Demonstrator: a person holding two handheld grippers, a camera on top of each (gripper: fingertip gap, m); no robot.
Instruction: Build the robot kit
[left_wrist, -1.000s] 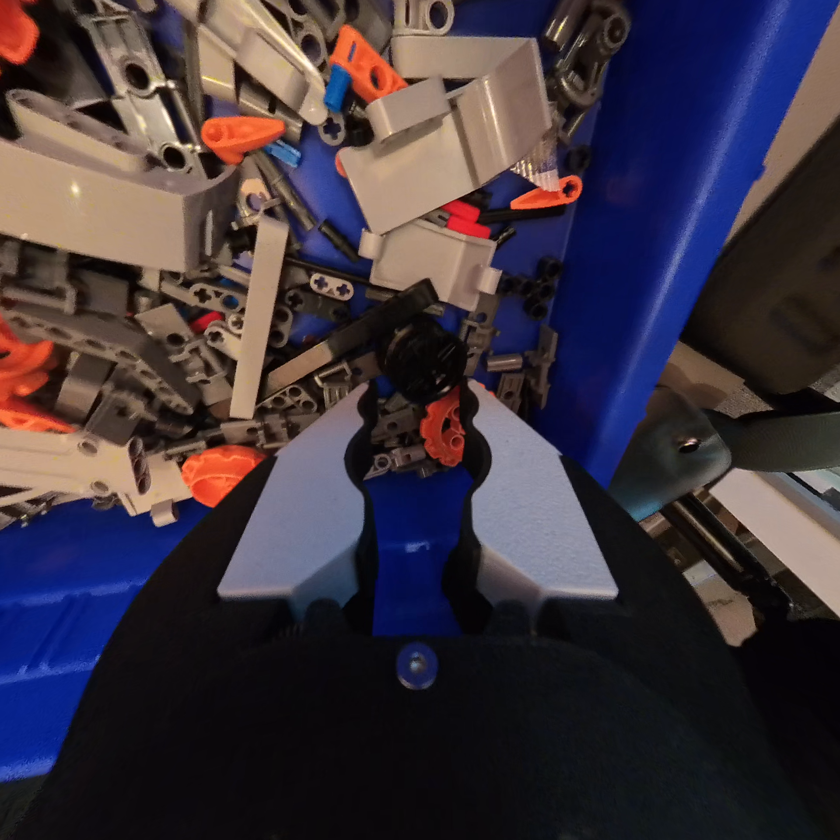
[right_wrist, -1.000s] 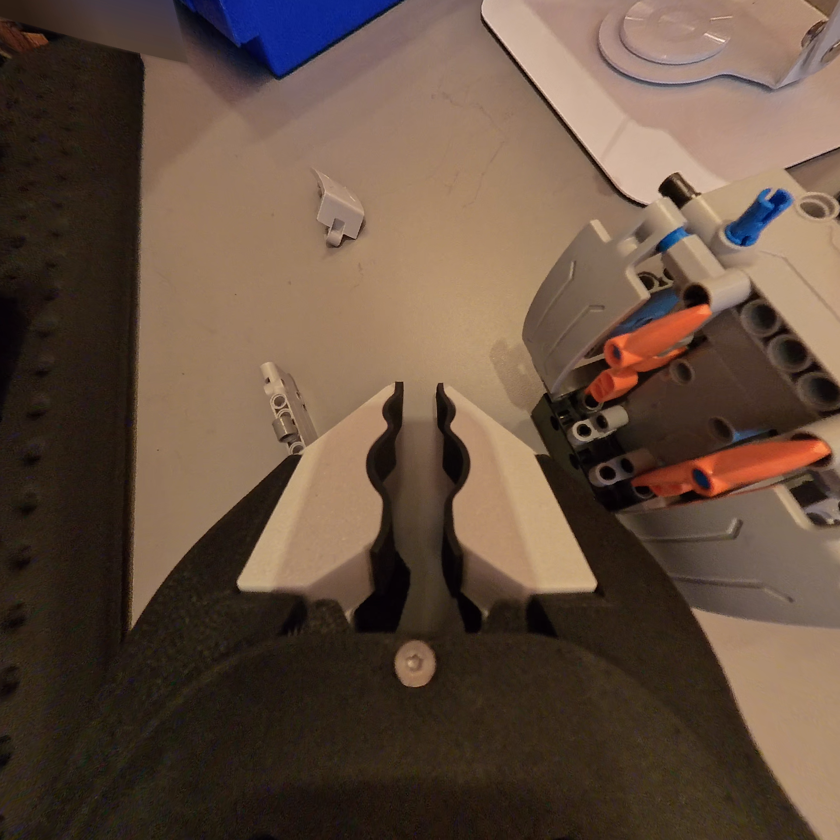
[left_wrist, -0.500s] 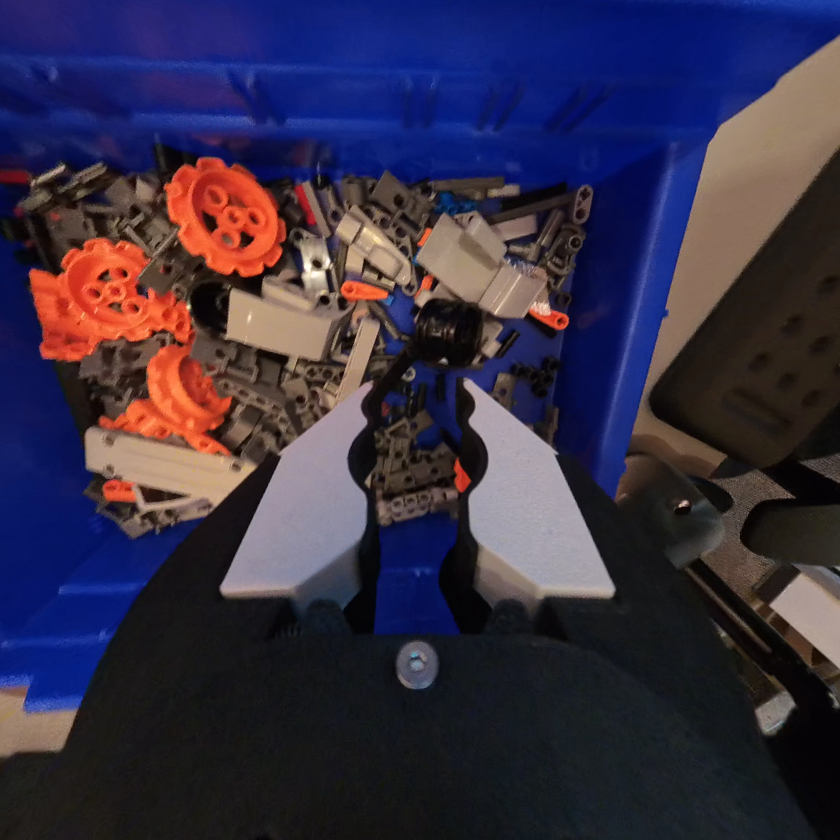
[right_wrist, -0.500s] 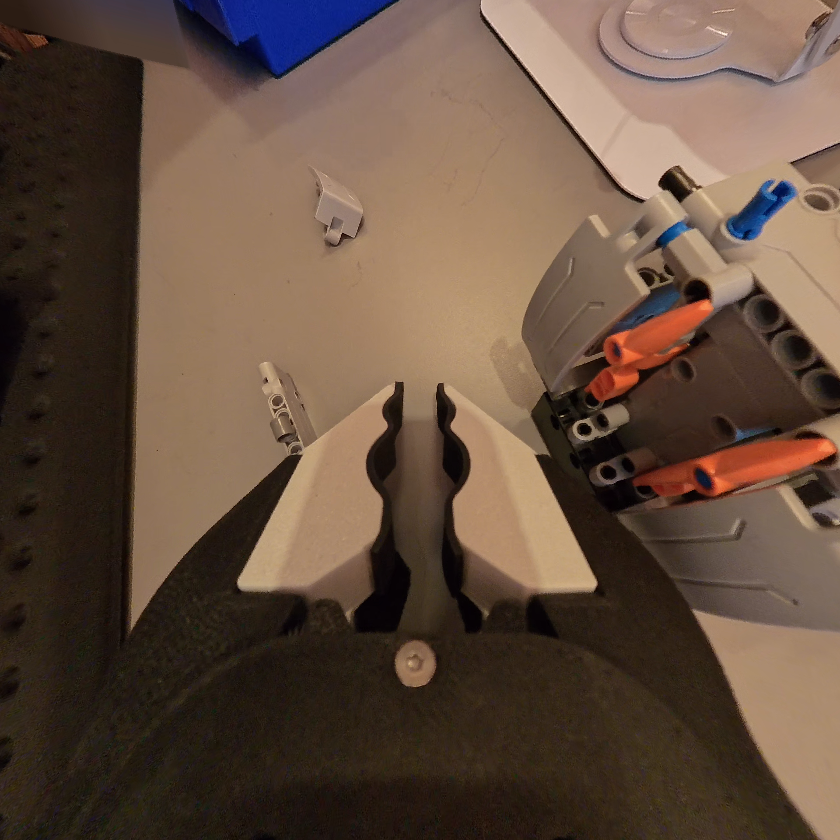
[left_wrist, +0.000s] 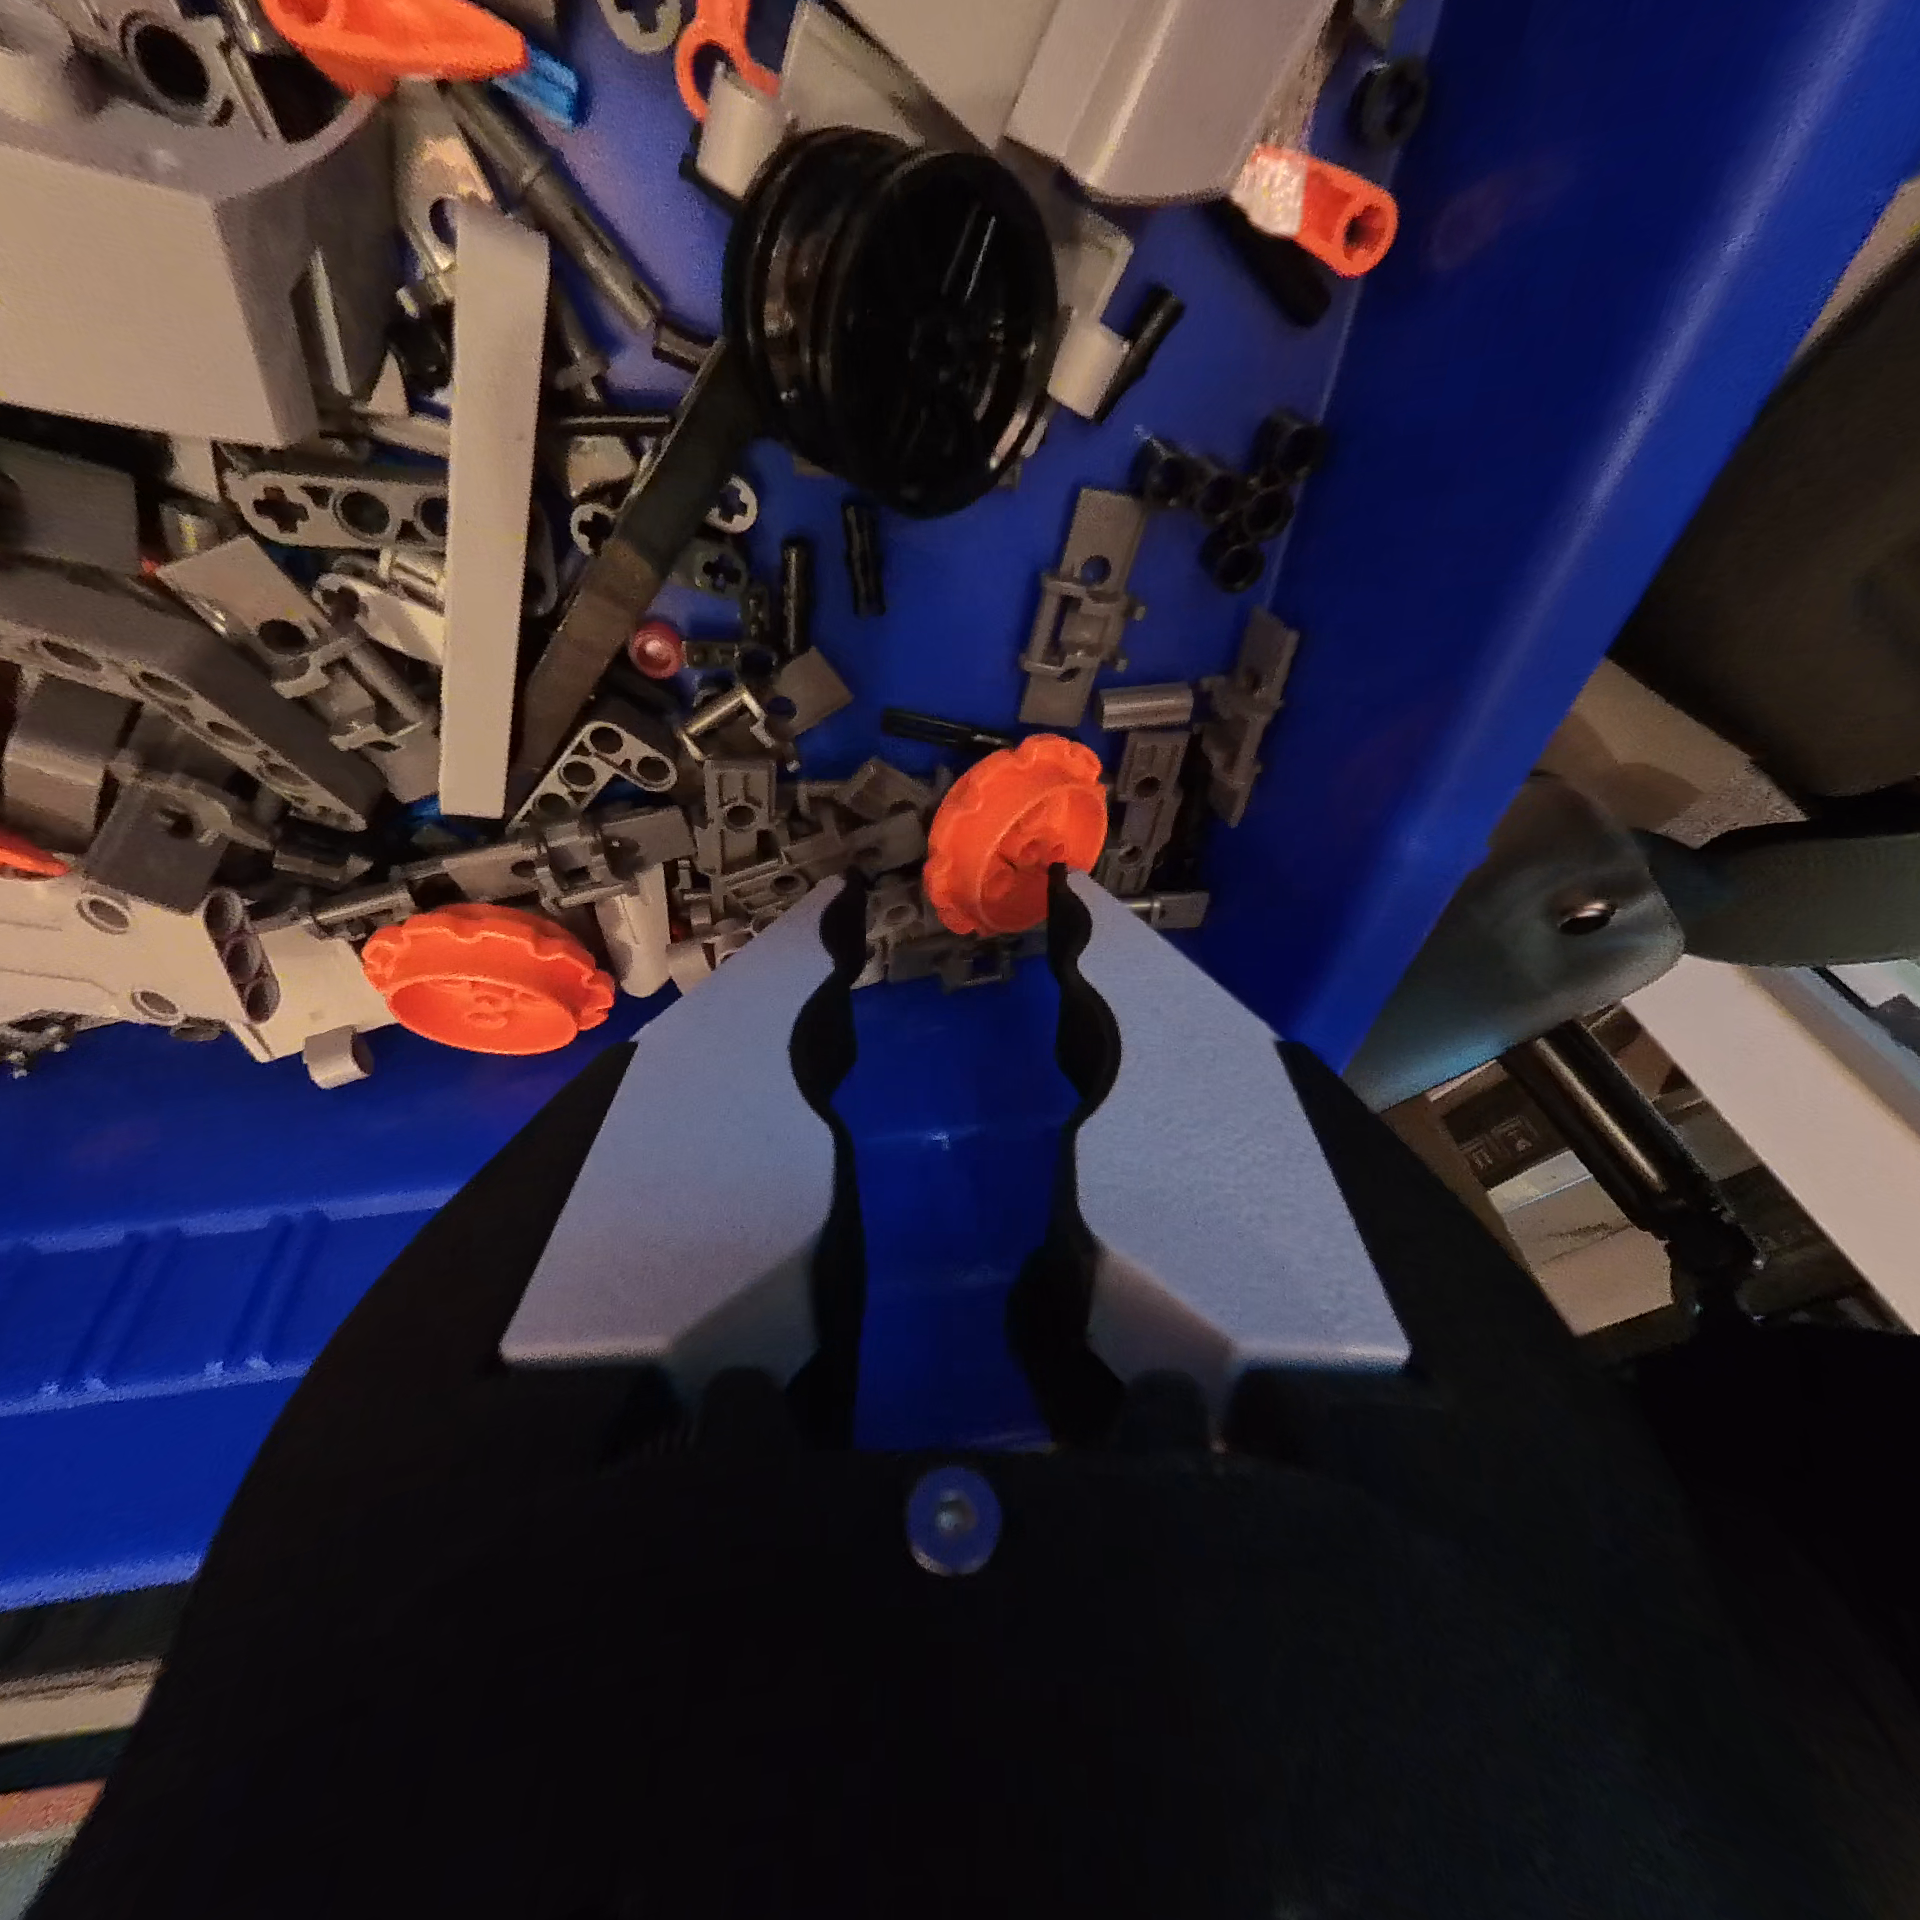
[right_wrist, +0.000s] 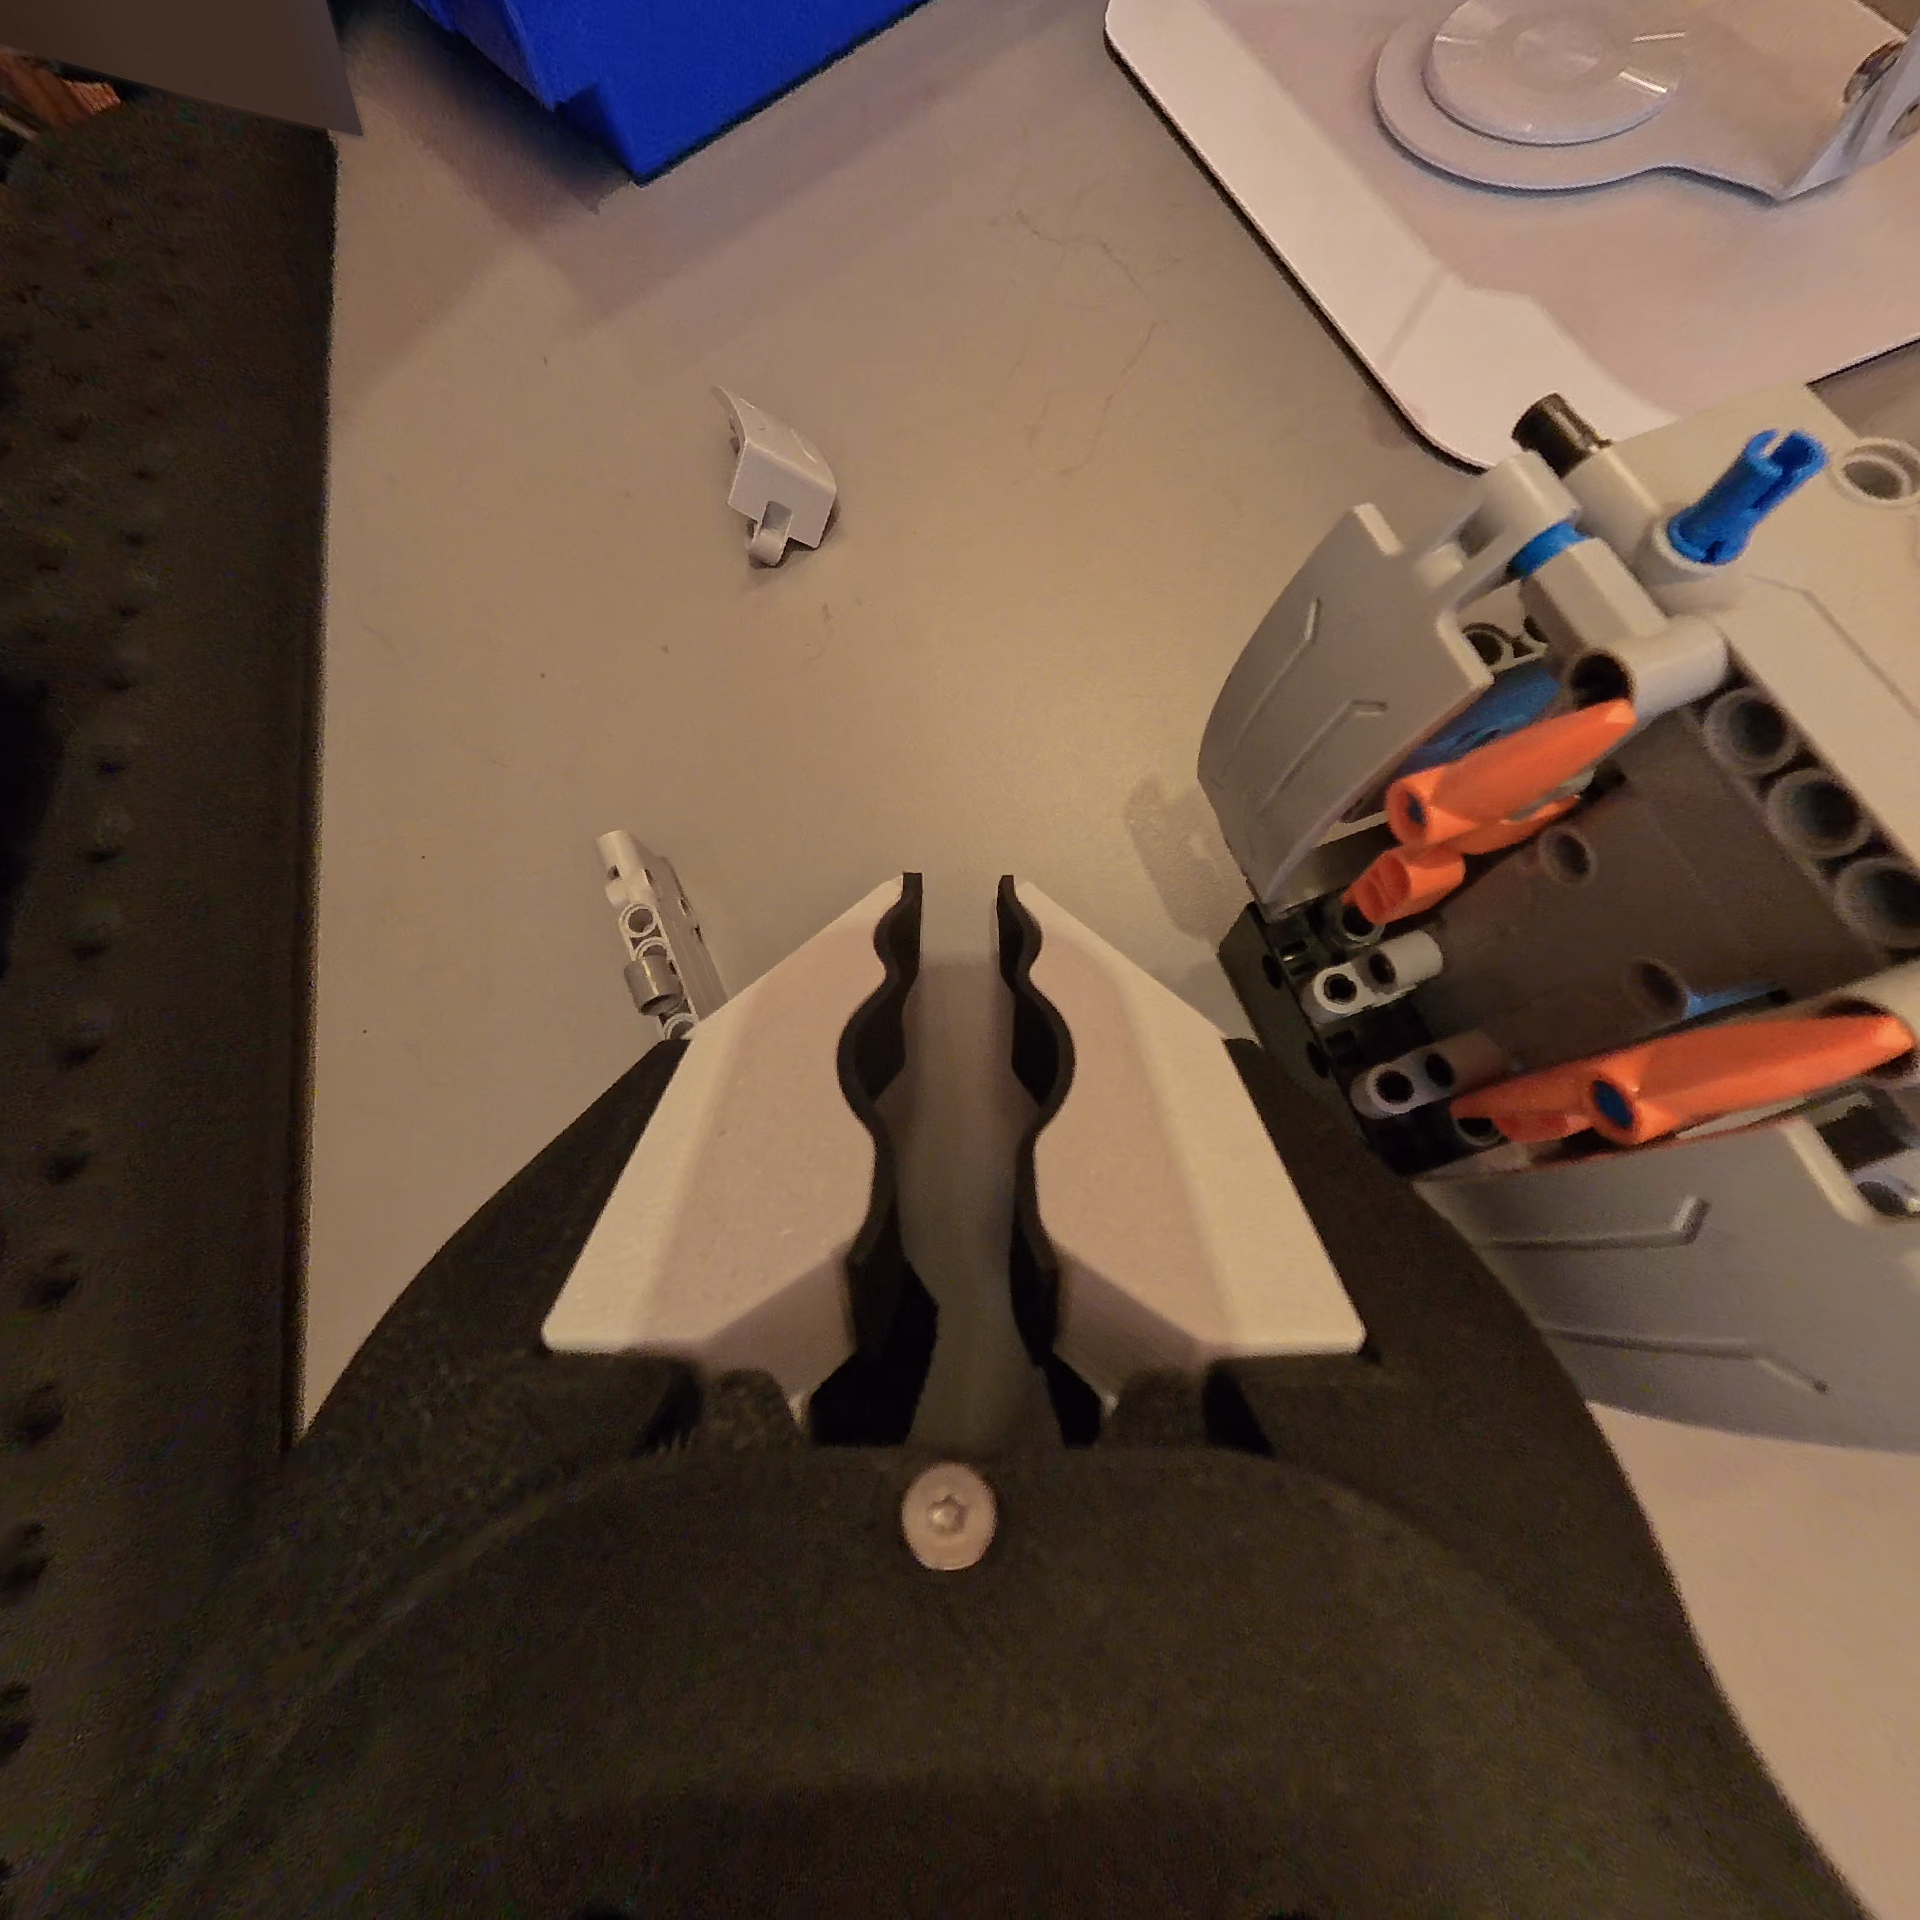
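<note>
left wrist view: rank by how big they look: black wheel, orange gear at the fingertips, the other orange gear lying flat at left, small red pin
1. black wheel, clearly largest.
2-3. orange gear at the fingertips and flat orange gear: look alike, and their tilt differs, so no ranking.
4. small red pin, smallest.

Dim warm light, slight blur, wide-angle warp at edges, soft shadows.
</note>
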